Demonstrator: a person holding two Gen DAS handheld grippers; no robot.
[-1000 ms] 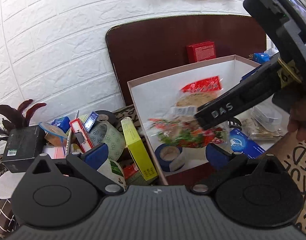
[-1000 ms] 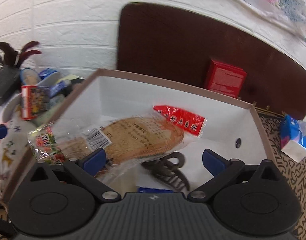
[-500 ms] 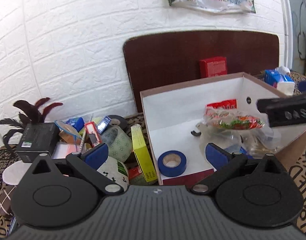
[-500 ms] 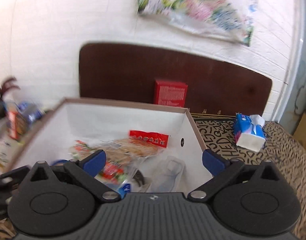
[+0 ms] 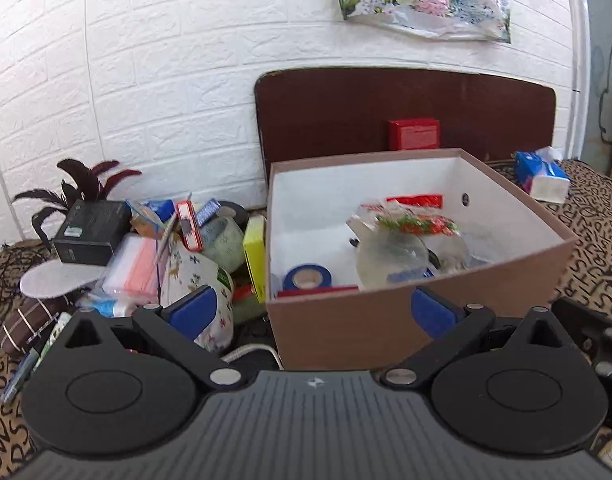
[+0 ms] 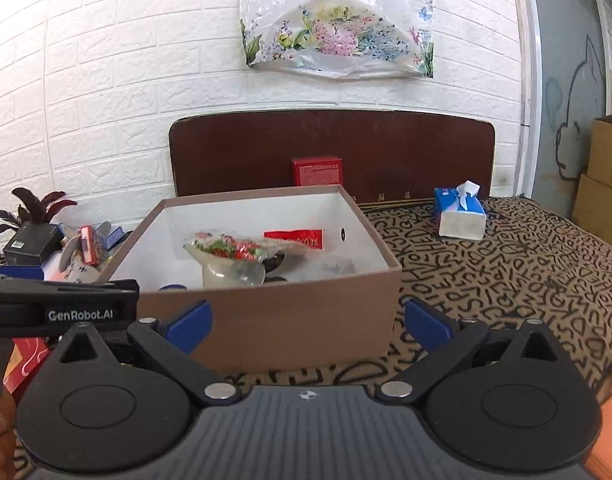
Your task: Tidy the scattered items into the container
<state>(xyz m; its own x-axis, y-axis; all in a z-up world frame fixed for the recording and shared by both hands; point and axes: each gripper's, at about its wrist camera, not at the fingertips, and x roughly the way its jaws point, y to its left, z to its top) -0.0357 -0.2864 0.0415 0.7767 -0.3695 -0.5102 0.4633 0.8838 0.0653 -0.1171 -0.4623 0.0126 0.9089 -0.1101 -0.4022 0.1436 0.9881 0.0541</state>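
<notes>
Both pairs of fingers stand apart and hold nothing. The left gripper [image 5: 312, 310] hangs in front of the box [image 5: 370, 328], its left finger [image 5: 193, 308] just before the floral pouch [image 5: 189, 276] at the near edge of the scattered pile [image 5: 145, 240], which lies ahead and to the left, touching the box's left wall. The right gripper [image 6: 306, 320] faces the box front, well apart from the pile, so the left looks nearer. The yellow carton [image 5: 254, 256] stands on edge against the box, long axis running away from the fingers
</notes>
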